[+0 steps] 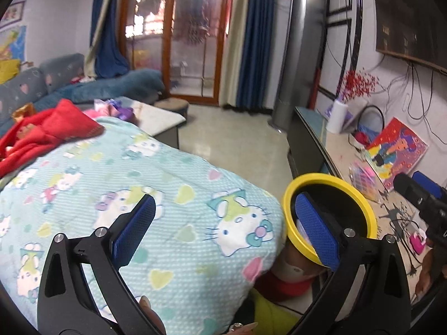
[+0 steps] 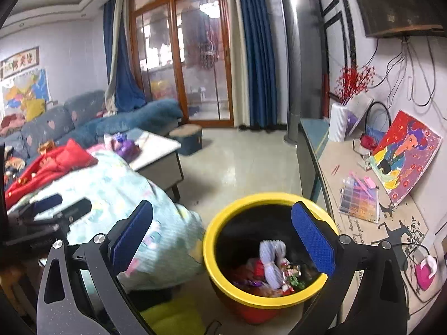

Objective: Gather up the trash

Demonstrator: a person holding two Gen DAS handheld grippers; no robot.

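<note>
The yellow-rimmed trash bin (image 2: 265, 248) stood on the floor near the right gripper (image 2: 223, 240), already holding crumpled wrappers and a white bundle (image 2: 272, 262), so part of the collecting looked done. Both the right gripper and the left gripper (image 1: 226, 231) had their jaws wide apart with nothing between them. What trash remained was hard to tell; purple scraps (image 2: 125, 146) lay on the low table (image 2: 159, 145) farther left. A cartoon-print quilt (image 1: 134, 184) filled the near left, a cluttered surface (image 2: 360, 223) ran along the right wall, and glass doors (image 2: 181, 61) closed the far end.
</note>
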